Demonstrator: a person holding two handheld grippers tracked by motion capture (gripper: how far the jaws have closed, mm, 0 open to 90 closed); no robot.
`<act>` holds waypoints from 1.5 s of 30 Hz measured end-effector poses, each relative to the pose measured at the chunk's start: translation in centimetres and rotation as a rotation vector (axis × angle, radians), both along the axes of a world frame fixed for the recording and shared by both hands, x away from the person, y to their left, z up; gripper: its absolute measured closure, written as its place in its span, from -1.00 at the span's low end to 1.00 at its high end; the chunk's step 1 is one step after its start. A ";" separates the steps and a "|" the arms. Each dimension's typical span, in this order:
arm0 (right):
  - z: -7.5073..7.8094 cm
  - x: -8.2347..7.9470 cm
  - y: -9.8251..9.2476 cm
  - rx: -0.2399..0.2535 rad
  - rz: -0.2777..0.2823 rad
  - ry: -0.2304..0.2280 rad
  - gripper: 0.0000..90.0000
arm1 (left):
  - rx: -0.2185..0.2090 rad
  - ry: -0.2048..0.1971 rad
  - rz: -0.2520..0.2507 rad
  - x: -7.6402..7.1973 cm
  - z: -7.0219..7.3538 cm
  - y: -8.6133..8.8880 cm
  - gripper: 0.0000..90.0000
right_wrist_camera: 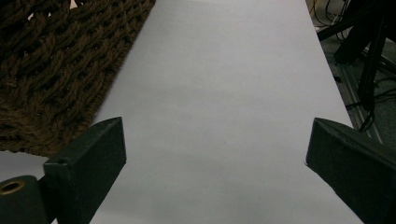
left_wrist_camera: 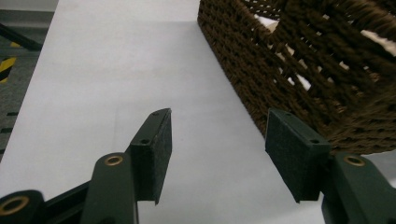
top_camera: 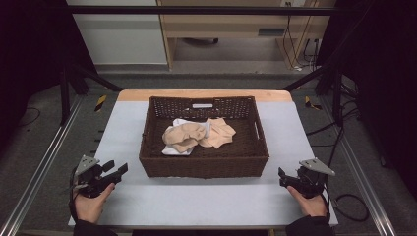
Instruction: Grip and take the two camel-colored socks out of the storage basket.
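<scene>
Grey table holds a basket of cloths; left gripper at 8 o'clock, right gripper at 4, both released, empty.

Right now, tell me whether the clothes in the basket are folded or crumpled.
Crumpled. The beige cloth lies bunched in a loose heap over a white piece inside the brown wicker basket, with no flat folded edges.

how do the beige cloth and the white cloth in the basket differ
The crumpled beige cloth lies on top and spreads across the middle of the dark brown woven wicker basket; the white cloth sits beneath it, showing just at the beige cloth's left edge. The beige cloth shows far more surface than the white cloth. Both lie bunched inside the basket.
</scene>
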State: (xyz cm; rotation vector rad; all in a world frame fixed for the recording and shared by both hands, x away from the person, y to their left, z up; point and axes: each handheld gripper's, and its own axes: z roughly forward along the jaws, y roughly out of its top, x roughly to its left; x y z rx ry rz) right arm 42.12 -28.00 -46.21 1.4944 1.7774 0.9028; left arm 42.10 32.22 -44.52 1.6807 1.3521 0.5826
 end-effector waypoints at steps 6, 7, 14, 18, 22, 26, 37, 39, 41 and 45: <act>0.0 0.1 -0.1 -0.002 -0.009 0.004 -0.88 | -0.010 -0.026 -0.004 -0.3 0.9 -0.3 -0.07; 0.0 0.1 -0.1 -0.002 -0.009 0.004 -0.88 | -0.014 -0.028 -0.006 -0.4 1.0 -0.3 -0.07; 0.0 0.1 0.0 -0.004 -0.013 0.007 -0.88 | -0.012 -0.060 -0.020 -0.4 2.6 -1.0 -0.07; -0.1 0.1 -0.1 0.001 -0.012 0.008 -0.88 | -0.018 -0.075 -0.031 -0.3 3.3 -1.4 -0.09; -0.1 0.1 0.0 0.002 -0.010 0.009 -0.88 | -0.027 -0.093 -0.049 -0.3 4.2 -1.8 -0.12; -0.1 0.1 0.0 -0.002 -0.008 0.009 -0.88 | -0.032 -0.109 -0.056 0.0 5.2 -2.2 -0.14; -0.1 0.1 0.0 0.004 -0.014 0.007 -0.88 | -0.061 -0.138 -0.093 1.2 7.6 -4.1 -0.17; -0.1 0.0 0.0 0.004 -0.013 0.005 -0.88 | -0.062 -0.141 -0.098 1.5 8.0 -4.5 -0.18; -0.1 0.0 0.0 0.002 -0.012 0.004 -0.88 | -0.064 -0.145 -0.099 1.7 8.3 -4.8 -0.18; -0.1 0.1 0.0 0.004 -0.013 0.003 -0.88 | -0.056 -0.157 -0.108 2.2 9.1 -5.5 -0.18</act>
